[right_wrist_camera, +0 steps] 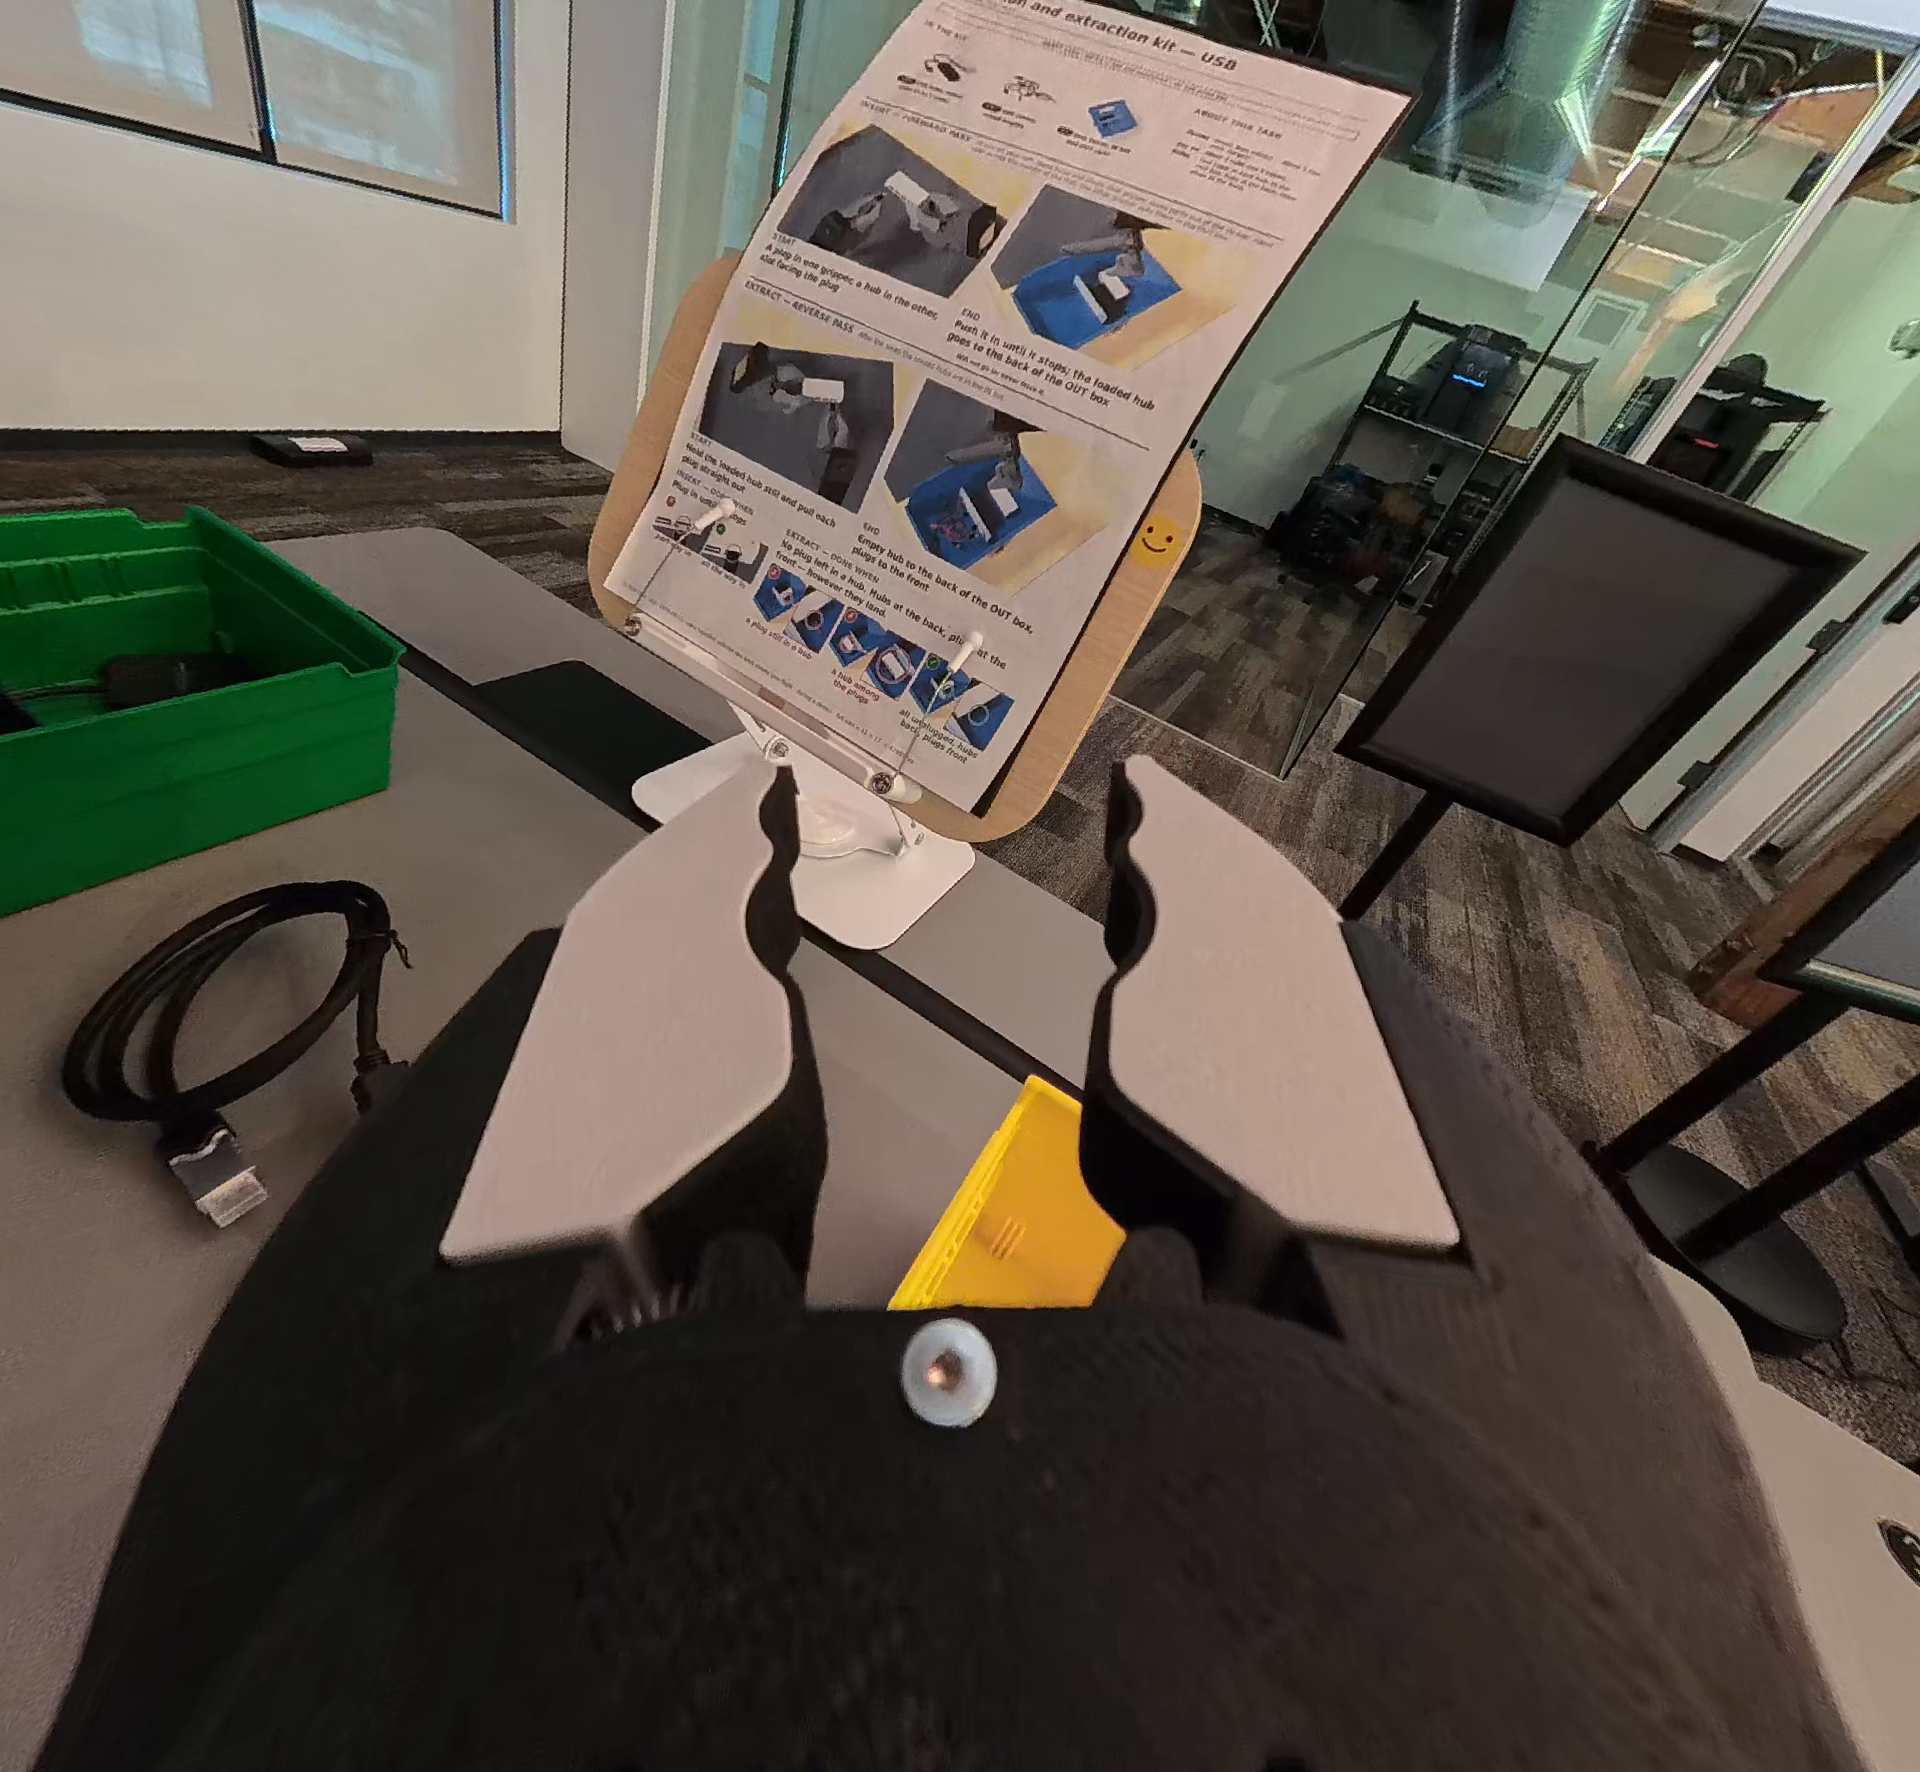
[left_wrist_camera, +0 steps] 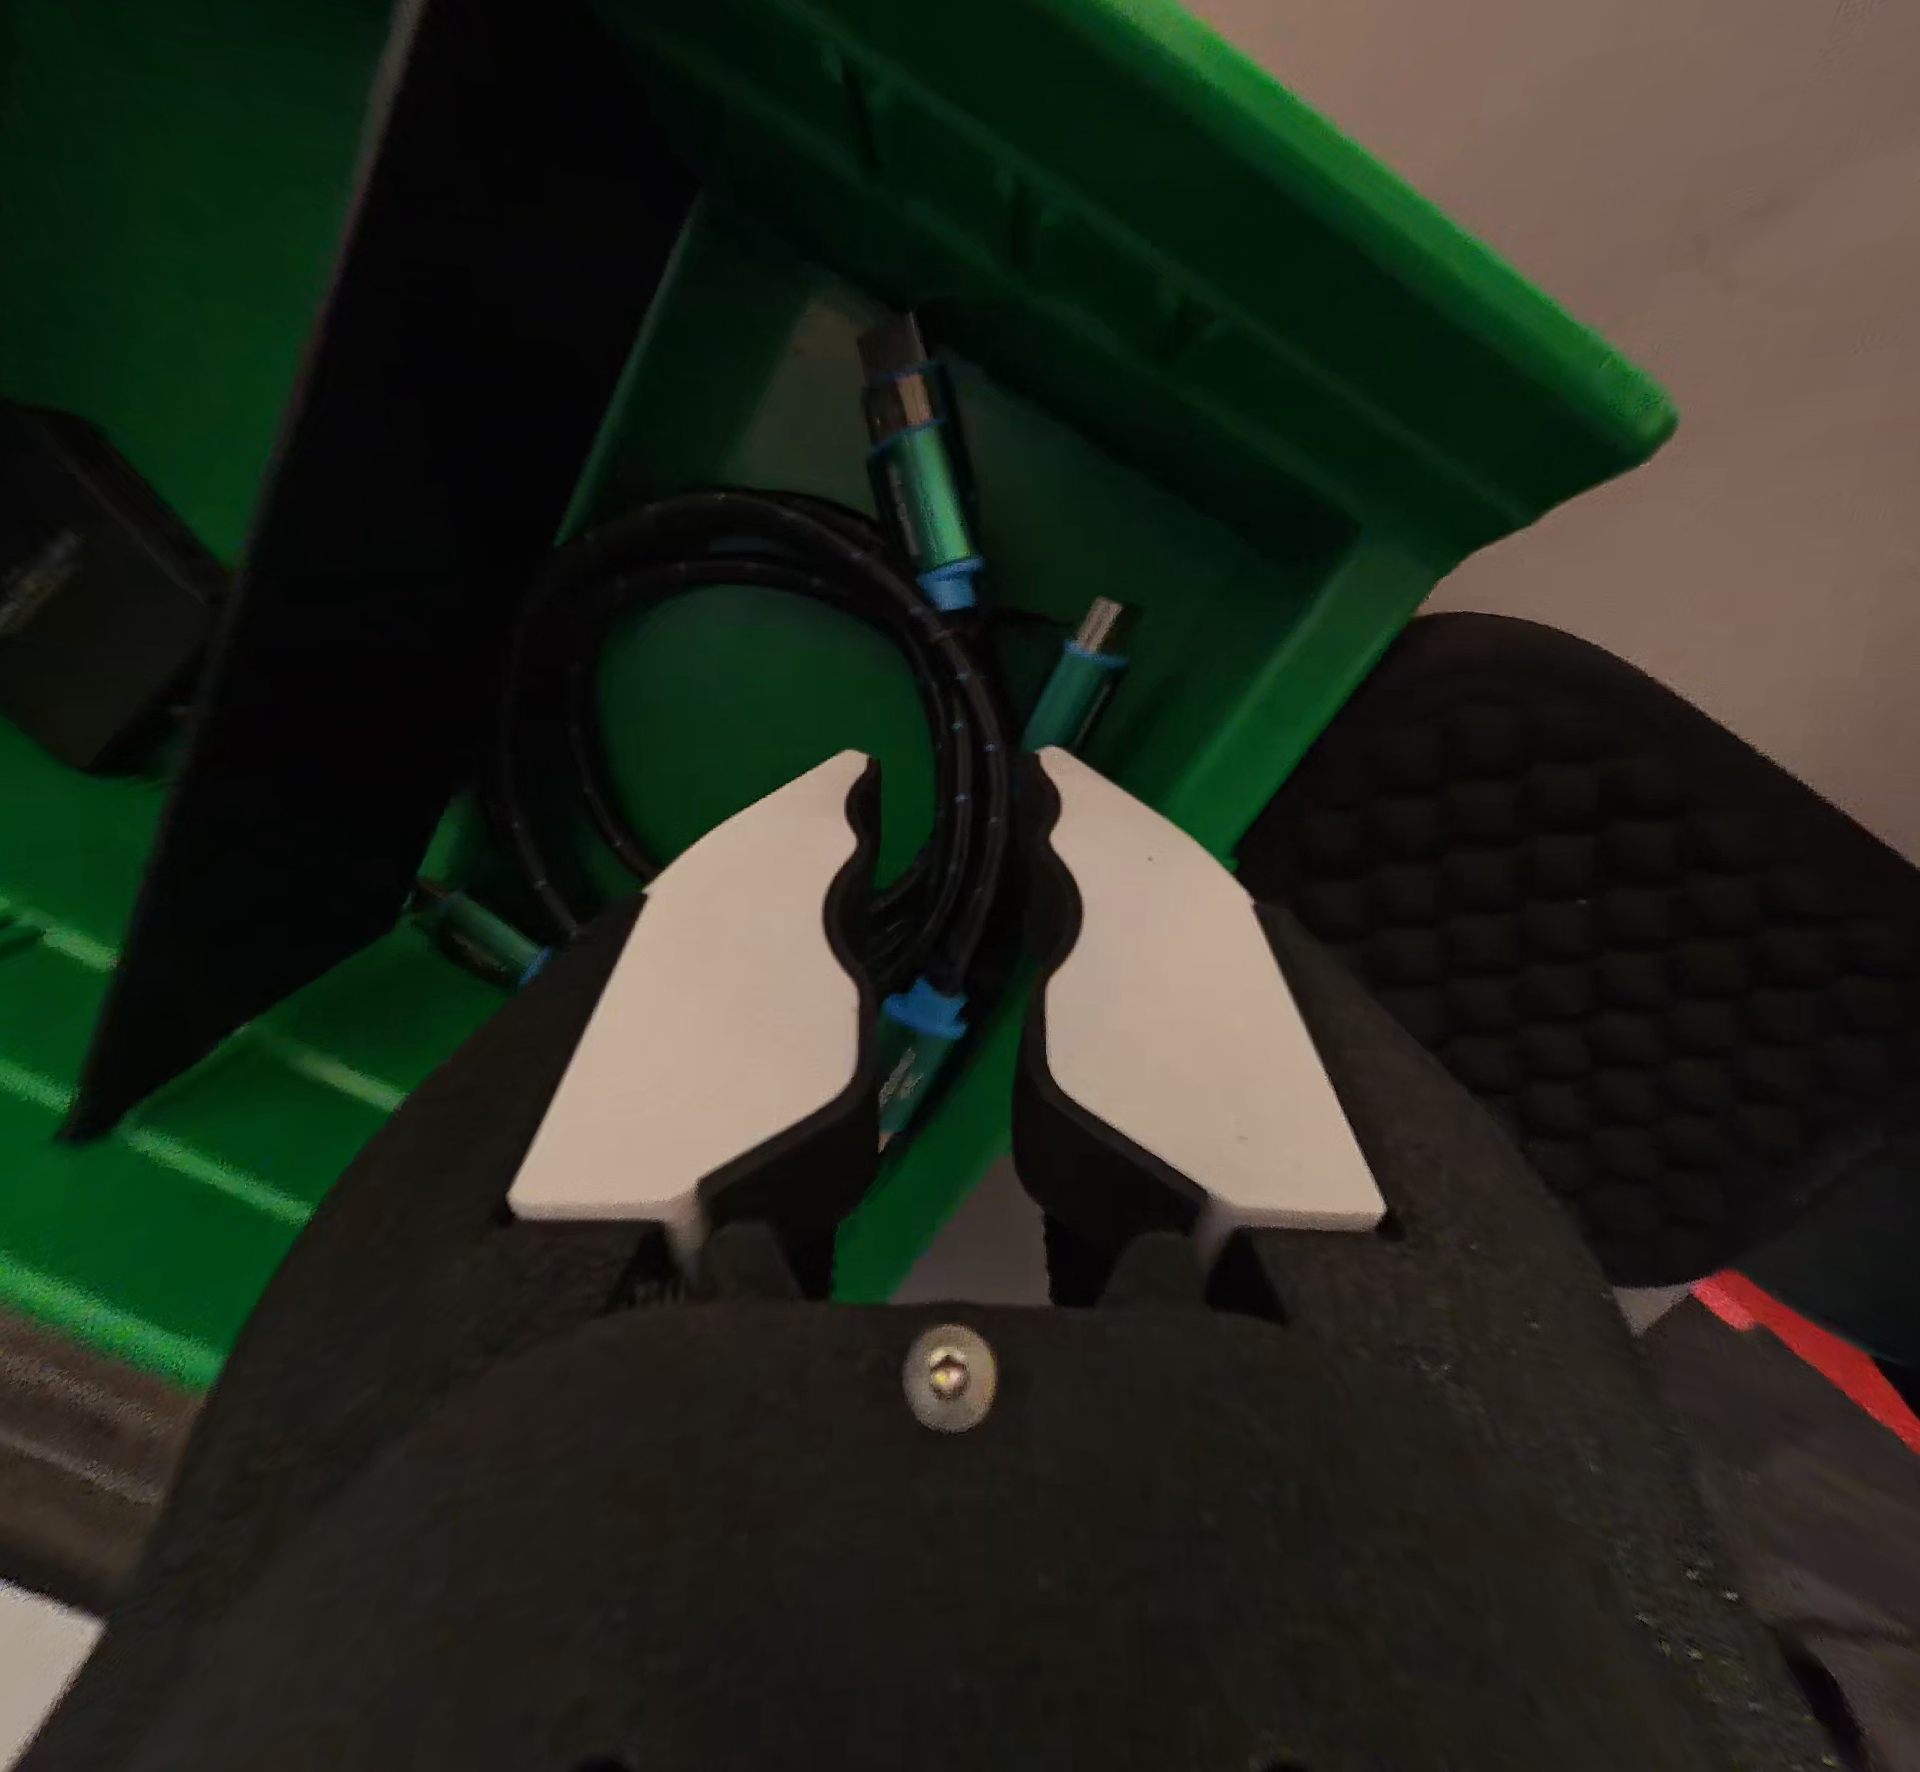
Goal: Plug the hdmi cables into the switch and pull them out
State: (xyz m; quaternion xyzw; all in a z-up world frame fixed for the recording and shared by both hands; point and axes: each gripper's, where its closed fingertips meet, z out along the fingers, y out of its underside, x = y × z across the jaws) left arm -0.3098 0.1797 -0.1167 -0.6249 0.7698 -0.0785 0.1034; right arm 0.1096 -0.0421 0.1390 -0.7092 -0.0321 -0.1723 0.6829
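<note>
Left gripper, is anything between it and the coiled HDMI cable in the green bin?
Nothing visible. The left gripper already has its fingers around the coiled cable in the green bin. The black divider stands off to the left.

Left wrist camera peering down at close range into green bin (left_wrist_camera: 1143, 195). Right wrist camera sitting higher above table (right_wrist_camera: 260, 1307), facing outward toward sheet stand (right_wrist_camera: 997, 372) and glass wall. Both views sharing green bin (right_wrist_camera: 208, 746).

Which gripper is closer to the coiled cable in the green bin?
Left. The left gripper has its fingers around the coiled cable inside the green bin. The right gripper hovers over the table, away from that bin.
</note>
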